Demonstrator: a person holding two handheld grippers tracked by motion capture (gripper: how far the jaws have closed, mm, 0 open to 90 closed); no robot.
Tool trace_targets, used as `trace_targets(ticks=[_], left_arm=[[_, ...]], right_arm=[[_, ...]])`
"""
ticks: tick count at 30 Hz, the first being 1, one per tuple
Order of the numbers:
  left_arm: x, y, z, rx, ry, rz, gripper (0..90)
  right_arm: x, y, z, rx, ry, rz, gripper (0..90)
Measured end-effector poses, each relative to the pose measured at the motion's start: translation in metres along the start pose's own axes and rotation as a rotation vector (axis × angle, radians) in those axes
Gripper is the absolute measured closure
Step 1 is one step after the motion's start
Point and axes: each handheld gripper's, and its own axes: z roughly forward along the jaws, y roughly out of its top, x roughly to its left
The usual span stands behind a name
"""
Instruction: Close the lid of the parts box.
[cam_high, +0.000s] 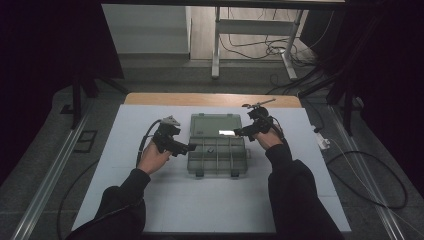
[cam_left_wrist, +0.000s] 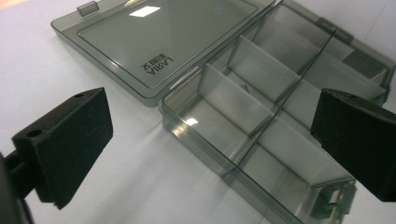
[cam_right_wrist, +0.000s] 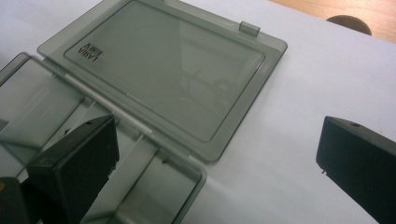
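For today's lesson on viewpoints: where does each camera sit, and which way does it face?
High view: above the person's side, looking forward and down; forearms, left gripper, right gripper, open box.
Left gripper view: between open jaws, facing the box's compartments.
Right gripper view: between open jaws, facing the lid.
Shared: lid, white table.

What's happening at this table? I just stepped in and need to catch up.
A person sits at a white table with a pair of tongs in each hand. A smoky clear organiser box lies open in the middle, its lid folded flat away from the person. The left tongs hover at the box's left edge and the right tongs near the lid's right side. Both are open and hold nothing. There is one small item in the tray.
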Motion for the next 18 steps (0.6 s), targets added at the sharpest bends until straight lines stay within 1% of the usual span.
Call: trace_targets(ticks=[2,4,6,9,12,15,18], left_arm=[[-0.001,-0.001,0.002,0.009,0.009,0.012,0.0],[-0.001,-0.002,0.004,0.018,0.011,0.018,0.0],[-0.001,-0.003,0.006,0.021,0.003,0.013,0.0],[-0.001,-0.003,0.007,0.022,-0.013,0.0,0.0],[0.0,-0.003,0.006,0.025,-0.019,0.003,0.0],[0.001,-0.003,0.007,0.031,-0.018,0.0,0.0],[0.002,-0.004,0.008,0.036,-0.019,-0.008,0.0]], right_arm=[[-0.001,0.003,0.002,0.012,-0.012,-0.005,0.0],[-0.003,0.007,0.006,0.024,-0.01,-0.009,0.0],[-0.004,0.01,0.008,0.036,-0.008,-0.003,0.0],[-0.006,0.013,0.015,0.053,-0.021,-0.008,0.0],[-0.01,0.015,0.021,0.064,-0.033,-0.011,0.0],[-0.013,0.016,0.027,0.062,-0.041,-0.002,0.0],[-0.015,0.015,0.035,0.083,-0.062,0.001,0.0]])
